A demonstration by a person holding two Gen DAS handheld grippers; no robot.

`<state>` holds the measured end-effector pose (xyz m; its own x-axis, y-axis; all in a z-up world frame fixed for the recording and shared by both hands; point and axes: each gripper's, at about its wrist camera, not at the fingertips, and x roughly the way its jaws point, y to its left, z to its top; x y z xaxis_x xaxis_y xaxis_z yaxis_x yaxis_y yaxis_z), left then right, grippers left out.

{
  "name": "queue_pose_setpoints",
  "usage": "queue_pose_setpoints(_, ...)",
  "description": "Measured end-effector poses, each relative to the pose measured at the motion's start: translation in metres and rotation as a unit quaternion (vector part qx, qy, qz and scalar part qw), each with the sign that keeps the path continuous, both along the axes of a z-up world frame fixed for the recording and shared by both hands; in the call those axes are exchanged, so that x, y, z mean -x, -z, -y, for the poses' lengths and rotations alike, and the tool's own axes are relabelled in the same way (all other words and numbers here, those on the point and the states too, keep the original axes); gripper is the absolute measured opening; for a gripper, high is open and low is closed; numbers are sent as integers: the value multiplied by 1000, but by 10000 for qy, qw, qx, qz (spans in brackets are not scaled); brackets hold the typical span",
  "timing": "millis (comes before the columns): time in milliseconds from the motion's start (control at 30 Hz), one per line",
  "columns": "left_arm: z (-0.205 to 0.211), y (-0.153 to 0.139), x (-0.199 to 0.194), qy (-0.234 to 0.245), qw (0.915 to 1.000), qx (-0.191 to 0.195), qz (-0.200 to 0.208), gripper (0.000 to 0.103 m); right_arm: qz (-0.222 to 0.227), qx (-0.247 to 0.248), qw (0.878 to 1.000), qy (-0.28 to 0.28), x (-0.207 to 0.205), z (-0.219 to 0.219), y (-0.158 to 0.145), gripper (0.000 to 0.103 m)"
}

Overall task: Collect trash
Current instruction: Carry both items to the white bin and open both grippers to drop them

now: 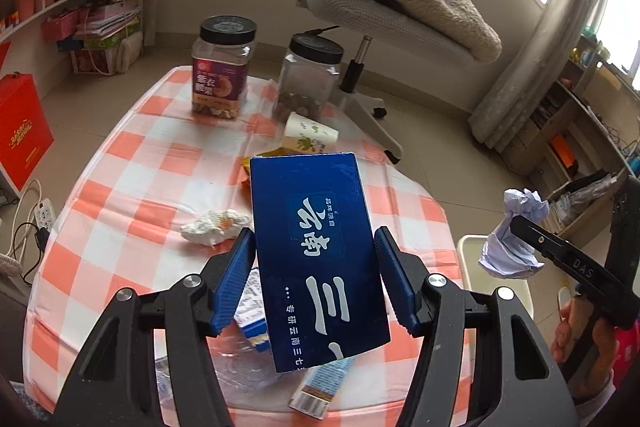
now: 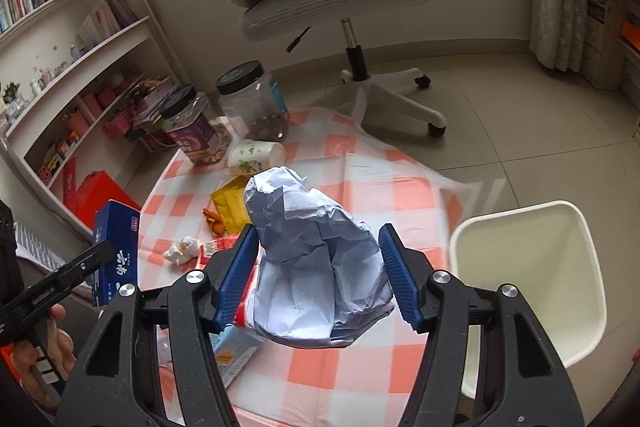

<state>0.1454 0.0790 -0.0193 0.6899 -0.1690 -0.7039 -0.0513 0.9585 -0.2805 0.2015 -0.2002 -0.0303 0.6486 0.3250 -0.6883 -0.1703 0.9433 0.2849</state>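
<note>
While the left tool (image 1: 316,279) pinches a blue box (image 1: 316,251) and the right tool (image 2: 316,275) a crumpled paper wad (image 2: 316,259) above the counter (image 2: 360,171) (neither yet over the white bin (image 2: 532,279)), a cup (image 2: 256,155), a tissue (image 2: 182,250) and wrappers (image 2: 229,209) remain.

My left gripper (image 1: 316,279) and right gripper (image 2: 318,275) are built alike. Each carries two matte black linkage arms with a fine speckled finish and triangular cut-outs in the outer arms. Four round silver pivot screws sit across the top of each frame, two per side. The jaws end in blue pads with close horizontal ribbing on the inner faces. Seen from the side, my right gripper's black finger bears a small screw and raised lettering reading "DAS". My left gripper's finger bears small white lettering, too small to read. The handle in my left hand (image 2: 44,351) shows an orange part and white marks.
</note>
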Motion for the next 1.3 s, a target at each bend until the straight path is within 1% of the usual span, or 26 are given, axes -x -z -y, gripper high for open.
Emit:
queue_pose_setpoints(133, 41, -9, -3, 374, 9993, -9, 67, 60, -34, 76, 9986, 524, 3, 40, 0, 59)
queue_pose_setpoints(200, 60, -11, -6, 537, 9985, 58, 75, 60, -77, 121, 9967, 805, 4, 60, 1, 59)
queue_pose_setpoints(367, 113, -9, -18, 950, 9953, 206, -8, 61, -222, 134, 9875, 1554, 7, 112, 4, 62)
queue_pose_setpoints(433, 135, -7, -23, 1111, 9935, 240, -45, 61, -242, 73, 9823, 1857, 10, 132, 3, 72)
queue_pose_setpoints(467, 146, -5, -25, 1184, 9926, 254, -66, 61, -224, 39, 9791, 2021, 11, 141, 3, 83)
queue_pose_setpoints(500, 157, -4, -28, 1267, 9915, 275, -93, 61, -176, 1, 9754, 2197, 14, 151, 1, 88)
queue_pose_setpoints(533, 167, -2, -30, 1343, 9904, 296, -120, 61, -133, -11, 9722, 2336, 16, 159, -2, 88)
queue_pose_setpoints(600, 188, 1, -34, 1473, 9884, 318, -166, 61, -77, 20, 9656, 2600, 21, 174, -5, 92)
queue_pose_setpoints(700, 215, 7, -40, 1641, 9855, 339, -261, 61, -38, 24, 9555, 2949, 25, 193, -8, 94)
queue_pose_setpoints(833, 251, 13, -44, 1836, 9820, 306, -336, 61, -21, -230, 9450, 3262, 32, 217, -10, 96)
queue_pose_setpoints(967, 281, 17, -48, 1960, 9794, 293, -392, 61, 4, -344, 9403, 3387, 37, 229, -12, 96)
queue_pose_setpoints(1133, 306, 20, -57, 2018, 9782, 280, -412, 61, 112, -470, 9323, 3585, 47, 243, -15, 96)
queue_pose_setpoints(1300, 324, 18, -63, 2102, 9764, 237, -437, 61, 86, -515, 9292, 3659, 51, 251, -14, 96)
